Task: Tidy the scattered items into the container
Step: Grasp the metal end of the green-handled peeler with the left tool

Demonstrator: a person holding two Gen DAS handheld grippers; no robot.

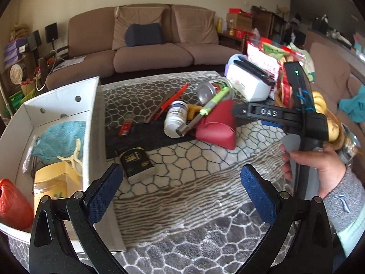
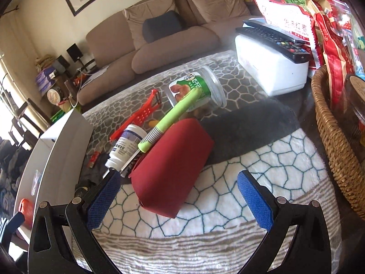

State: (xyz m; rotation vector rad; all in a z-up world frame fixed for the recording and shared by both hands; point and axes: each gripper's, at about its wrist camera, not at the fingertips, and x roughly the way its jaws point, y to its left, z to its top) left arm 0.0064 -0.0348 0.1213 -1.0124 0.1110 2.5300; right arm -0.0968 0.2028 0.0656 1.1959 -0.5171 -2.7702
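Note:
A white box stands at the left and holds a teal cloth, a yellow jar and a red twine ball. Scattered on the blanket are a red pouch, a green-handled tool, a white pill bottle, a clear jar with a green label, a red peeler, a small red item and a black box. My left gripper is open and empty beside the white box. My right gripper is open, just short of the red pouch.
A white case with a black remote on top stands at the back right. A wicker basket with snack bags is on the right. A brown sofa lies beyond the table.

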